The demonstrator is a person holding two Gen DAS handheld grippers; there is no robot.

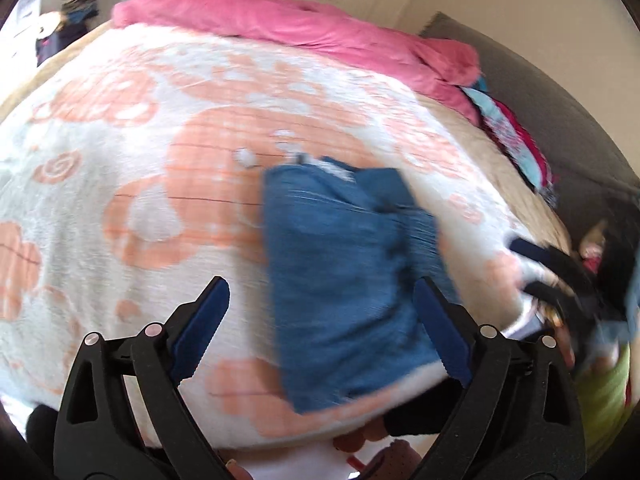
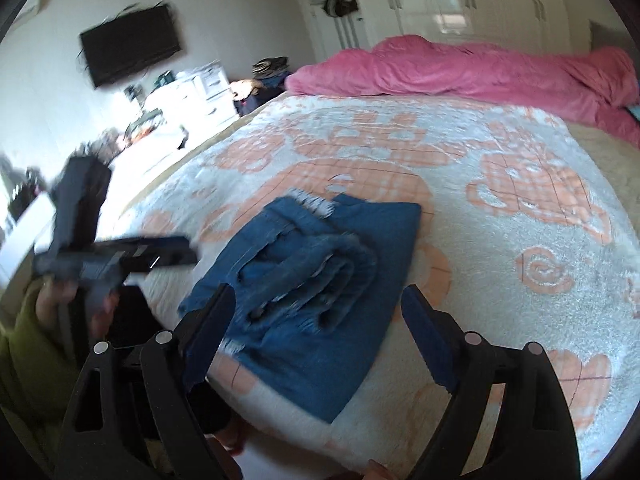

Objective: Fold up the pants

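Note:
Blue denim pants [image 1: 344, 264] lie folded into a compact stack on the white-and-orange bedspread [image 1: 120, 184], near the bed's front edge. They also show in the right wrist view [image 2: 316, 284], with frayed hems on top. My left gripper [image 1: 320, 300] is open and empty, hovering above the stack's near end. My right gripper [image 2: 316, 312] is open and empty, just above the pants. The right gripper shows blurred at the right in the left wrist view [image 1: 552, 280]; the left gripper shows blurred at the left in the right wrist view [image 2: 120, 256].
A pink duvet [image 2: 460, 72] is bunched along the far side of the bed. Colourful clothes [image 1: 516, 136] lie by the grey headboard [image 1: 560, 100]. A wall TV [image 2: 132, 48], a white dresser [image 2: 188, 96] and wardrobe doors [image 2: 460, 4] stand beyond the bed.

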